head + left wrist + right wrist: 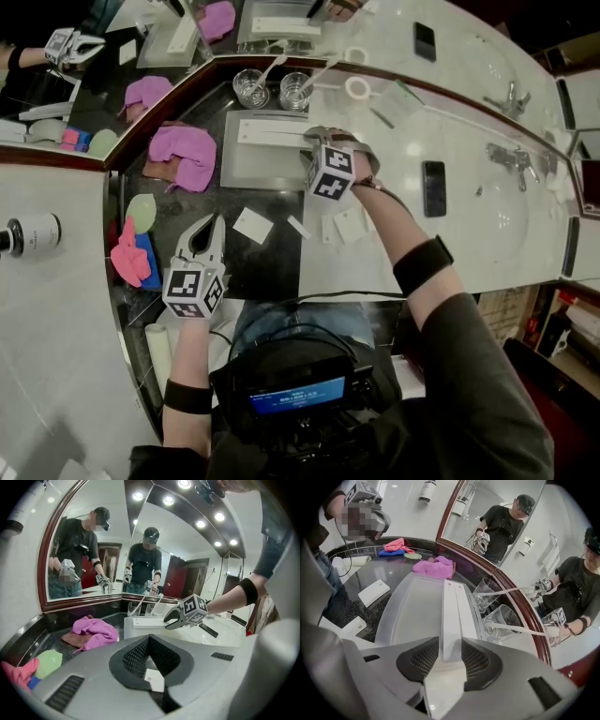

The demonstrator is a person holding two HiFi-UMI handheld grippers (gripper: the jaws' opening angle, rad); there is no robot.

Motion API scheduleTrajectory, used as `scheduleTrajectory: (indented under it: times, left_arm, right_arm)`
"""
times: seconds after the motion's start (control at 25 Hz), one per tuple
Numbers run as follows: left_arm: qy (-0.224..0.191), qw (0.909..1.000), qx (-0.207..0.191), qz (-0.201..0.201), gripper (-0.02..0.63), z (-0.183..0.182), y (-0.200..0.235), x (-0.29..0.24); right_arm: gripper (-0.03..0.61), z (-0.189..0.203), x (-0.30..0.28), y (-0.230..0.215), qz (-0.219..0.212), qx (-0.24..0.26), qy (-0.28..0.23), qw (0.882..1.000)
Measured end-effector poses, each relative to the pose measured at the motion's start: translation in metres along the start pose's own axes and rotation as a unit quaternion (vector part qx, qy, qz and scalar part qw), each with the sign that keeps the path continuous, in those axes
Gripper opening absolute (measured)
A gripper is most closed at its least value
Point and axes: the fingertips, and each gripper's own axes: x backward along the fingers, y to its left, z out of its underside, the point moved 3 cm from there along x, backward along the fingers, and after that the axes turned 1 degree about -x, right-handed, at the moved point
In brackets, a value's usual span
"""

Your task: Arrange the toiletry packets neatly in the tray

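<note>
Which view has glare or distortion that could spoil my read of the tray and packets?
Right gripper view: strong fisheye bend, dark corners; the pale tray and the long white packet held by the right hand-held gripper nearly merge in tone. Left gripper view: ceiling spotlights blow out, near jaws soft. Head view: sharp, evenly lit, though the counter edge bows.

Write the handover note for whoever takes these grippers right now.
Right gripper: jaws closed on the long white packet, which lies along the mirror-side edge of the tray.
Left gripper: shut, holds nothing, above the dark counter.
Done: only that long packet is in the tray.
Left: the small white packets lie loose in front of the tray, one on the dark counter, others on the white counter. Pick them up and line them up in the tray.
</note>
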Motion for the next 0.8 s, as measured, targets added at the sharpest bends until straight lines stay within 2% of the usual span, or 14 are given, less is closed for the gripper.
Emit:
scheduleTrajectory:
  times: [0.12, 0.32, 0.44, 0.8]
  left_arm:
    - [0.001, 1.0000, 0.005, 0.001, 0.001, 0.0011, -0.0007, -0.0020]
    - [0.000, 1.0000, 0.007, 0.002, 0.001, 0.0005, -0.0036, -0.0029]
    - [0.001, 1.0000, 0.006, 0.003, 0.001, 0.0007, -0.0044, -0.0036]
    - [0.002, 1.0000, 0.006, 0.001, 0.001, 0.0031, -0.0024, -0.0028]
  right_arm:
    - [0.154, -0.0009, 0.0013, -0.0013, 0.016, 0.006, -0.004, 1.000]
    - [0.144, -0.0022, 0.0031, 0.0013, 0.010, 0.026, -0.001, 1.000]
    - [0.111, -0.0025, 0.0048, 0.0023, 0.017, 0.040, -0.003, 0.999]
    - [0.083, -0.0032, 0.0049, 0.0052, 0.011, 0.035, -0.003, 0.999]
